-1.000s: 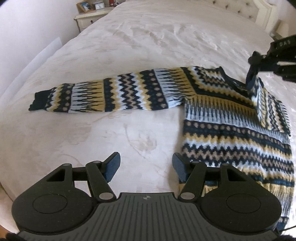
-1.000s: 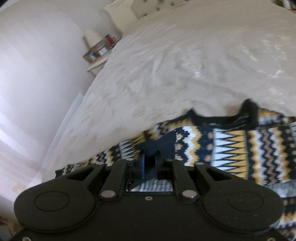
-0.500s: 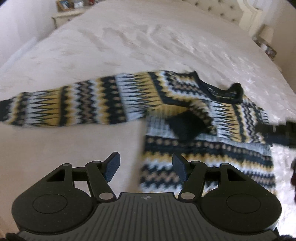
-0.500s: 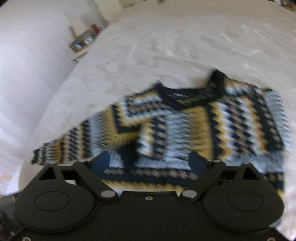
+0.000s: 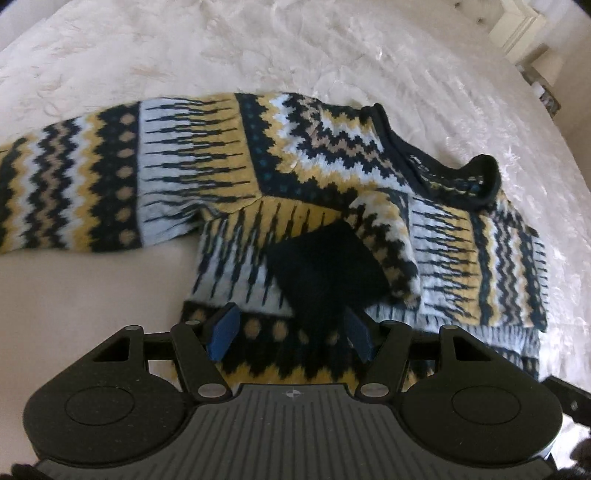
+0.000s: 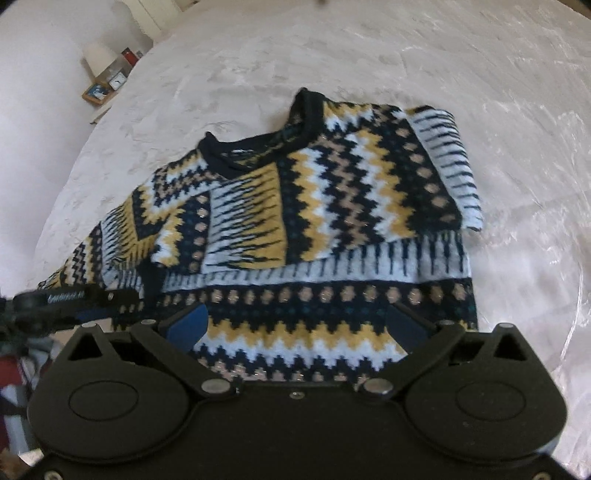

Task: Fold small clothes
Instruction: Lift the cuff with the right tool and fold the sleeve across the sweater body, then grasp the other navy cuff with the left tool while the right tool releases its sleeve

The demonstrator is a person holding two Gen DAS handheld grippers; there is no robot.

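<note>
Cream bedding (image 5: 332,48) covers a big bed, and it looks soft and a little wrinkly. At the far left in the right camera's view a bedside table (image 6: 105,98) holds a white lamp (image 6: 98,55), a small clock (image 6: 117,79) and a framed picture (image 6: 95,92). A padded headboard (image 5: 513,22) shows in the top right corner of the left camera's view.

On the bed lies a knitted sweater (image 6: 332,229) with zigzags, dots and stripes in dark blue, yellow, tan and pale blue. Its dark collar (image 5: 476,177) points toward the far end of the bed. One sleeve (image 5: 110,173) is stretched out flat to the side, and in the left camera's view it runs off the left edge. The other sleeve (image 6: 258,218) is folded across the chest, and its dark cuff (image 5: 325,273) rests on the front of the sweater.

The left gripper (image 5: 290,332) hangs over the lower part of the sweater, close to the dark cuff. Its blue fingers (image 5: 223,330) are apart and nothing is pinched between them. I cannot tell if they touch the knit.

The right gripper (image 6: 295,325) hangs over the bottom part of the sweater. Its fingers (image 6: 188,325) are spread very wide, with only the patterned knit showing in the gap. It holds nothing.
</note>
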